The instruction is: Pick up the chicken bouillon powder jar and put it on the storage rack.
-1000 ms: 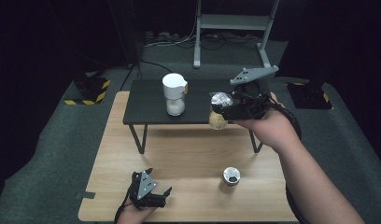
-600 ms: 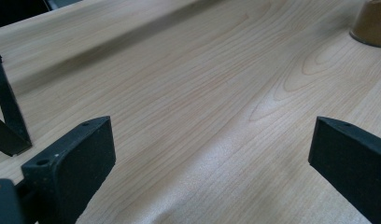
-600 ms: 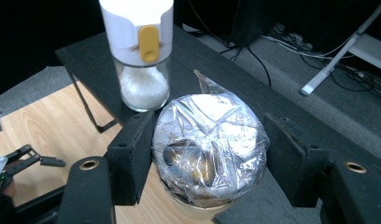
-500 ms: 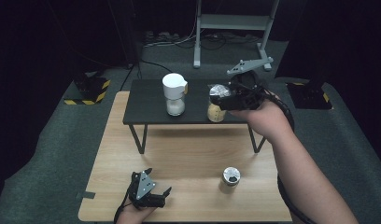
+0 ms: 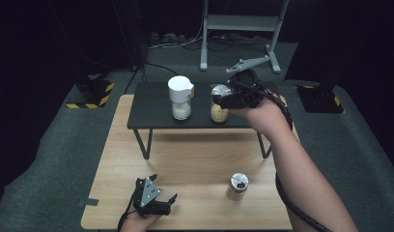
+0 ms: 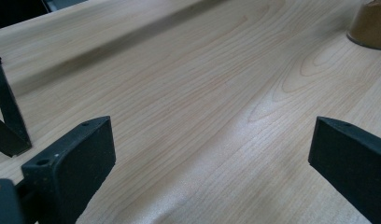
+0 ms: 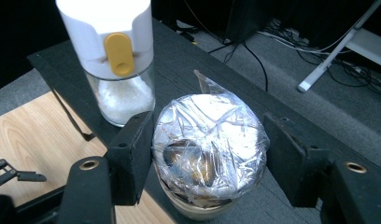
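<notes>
My right gripper (image 5: pixel 221 98) (image 7: pixel 207 158) is shut on a jar of pale-brown contents covered with crinkled plastic wrap (image 5: pixel 218 110) (image 7: pixel 209 149). The jar stands on the low black shelf (image 5: pixel 151 108) (image 7: pixel 188 60), just right of a clear container with a white lid and yellow button (image 5: pixel 180 96) (image 7: pixel 115 56) that holds white grains. My left gripper (image 5: pixel 165 205) (image 6: pixel 209 158) rests open near the front edge of the wooden table (image 5: pixel 195 159), nothing between its jaws.
A small jar with a perforated metal lid (image 5: pixel 238 183) and brown contents (image 6: pixel 373 25) stands on the table at the front right. The shelf's black legs (image 5: pixel 146 144) rise from the tabletop. Cables and a grey stand (image 5: pixel 238 24) lie beyond the table.
My right gripper has carried the wrapped jar left and down onto the black shelf, beside the white-lidded container. The left gripper has stayed in place.
</notes>
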